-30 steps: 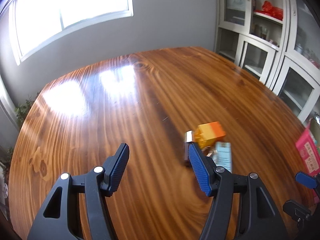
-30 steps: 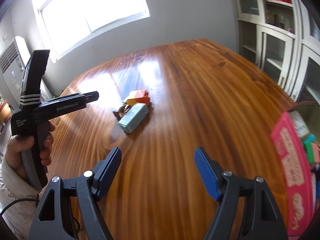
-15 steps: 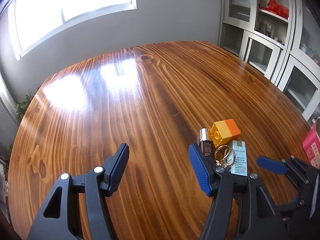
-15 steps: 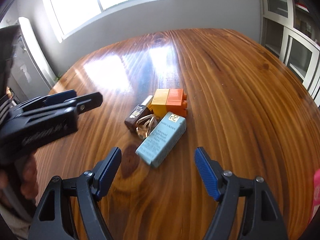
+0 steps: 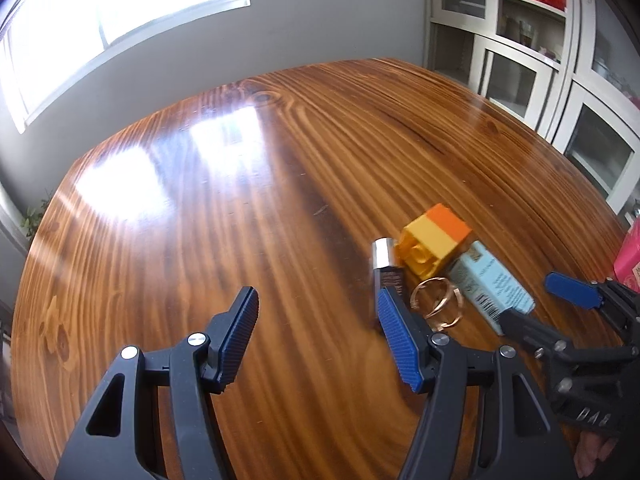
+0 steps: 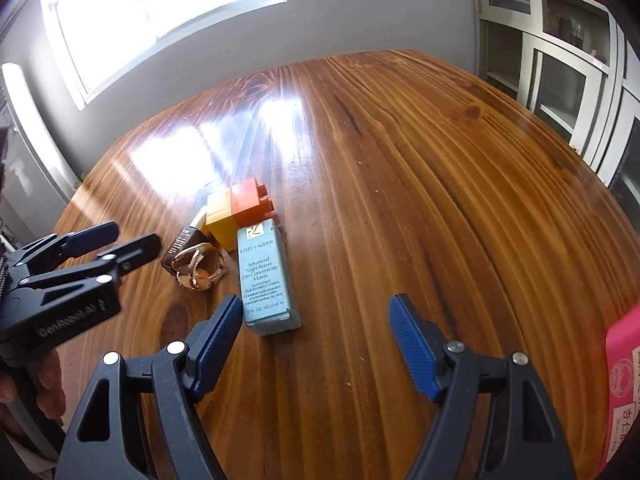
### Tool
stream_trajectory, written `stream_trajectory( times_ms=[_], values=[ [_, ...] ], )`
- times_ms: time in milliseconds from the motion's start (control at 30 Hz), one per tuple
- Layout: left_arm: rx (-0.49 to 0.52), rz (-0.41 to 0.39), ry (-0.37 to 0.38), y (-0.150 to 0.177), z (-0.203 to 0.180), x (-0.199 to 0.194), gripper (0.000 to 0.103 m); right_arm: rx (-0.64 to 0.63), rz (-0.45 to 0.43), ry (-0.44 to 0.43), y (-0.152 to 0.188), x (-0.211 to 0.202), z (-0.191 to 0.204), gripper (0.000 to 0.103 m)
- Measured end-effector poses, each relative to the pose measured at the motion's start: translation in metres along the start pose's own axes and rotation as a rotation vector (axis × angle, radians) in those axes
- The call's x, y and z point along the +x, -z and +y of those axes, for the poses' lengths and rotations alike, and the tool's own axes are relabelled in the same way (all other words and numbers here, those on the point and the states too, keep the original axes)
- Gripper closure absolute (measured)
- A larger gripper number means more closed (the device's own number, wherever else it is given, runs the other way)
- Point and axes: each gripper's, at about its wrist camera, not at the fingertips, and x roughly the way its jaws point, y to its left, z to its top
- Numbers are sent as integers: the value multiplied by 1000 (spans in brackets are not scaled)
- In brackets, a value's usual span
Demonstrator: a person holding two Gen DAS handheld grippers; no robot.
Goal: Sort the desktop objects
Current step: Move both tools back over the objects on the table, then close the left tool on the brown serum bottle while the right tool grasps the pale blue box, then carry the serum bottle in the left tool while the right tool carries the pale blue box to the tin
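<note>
On the table (image 6: 420, 168), a blue box (image 6: 264, 276), a yellow-orange brick (image 6: 240, 210), a brown bottle (image 6: 184, 242) and gold rings (image 6: 198, 266) cluster together, touching. Left gripper (image 5: 316, 320) and right gripper (image 6: 316, 320) both gape empty. A pink container (image 6: 624, 380) sits at the table's right edge, its contents unseen.

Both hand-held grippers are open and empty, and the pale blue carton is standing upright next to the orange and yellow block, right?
Not quite: the pale blue carton lies flat on the table, as the right wrist view shows. It does sit next to the orange and yellow block, and both hand-held grippers are open and empty.
</note>
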Motion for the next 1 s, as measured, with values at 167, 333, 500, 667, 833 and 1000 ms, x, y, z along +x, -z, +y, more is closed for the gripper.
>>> stream_trajectory(
  times_ms=[167,333,500,667,833,1000],
  values=[
    [26,4,15,-9,-12,11,37,-67,-4,5,-4,7,15,24],
    [34,12,20,-13,-17,19,37,-141,-5,44,-11,12,26,55],
    [28,27,20,-12,-18,28,37,-133,-2,69,-8,11,18,71],
    [21,37,9,-8,-17,37,38,-103,0,38,-5,4,10,74],
    [22,32,23,-6,-17,33,79,-125,-40,24,-4,-7,18,75],
    [-15,15,0,-1,-11,18,81,-121,-67,17,5,-19,13,76]
  ],
)
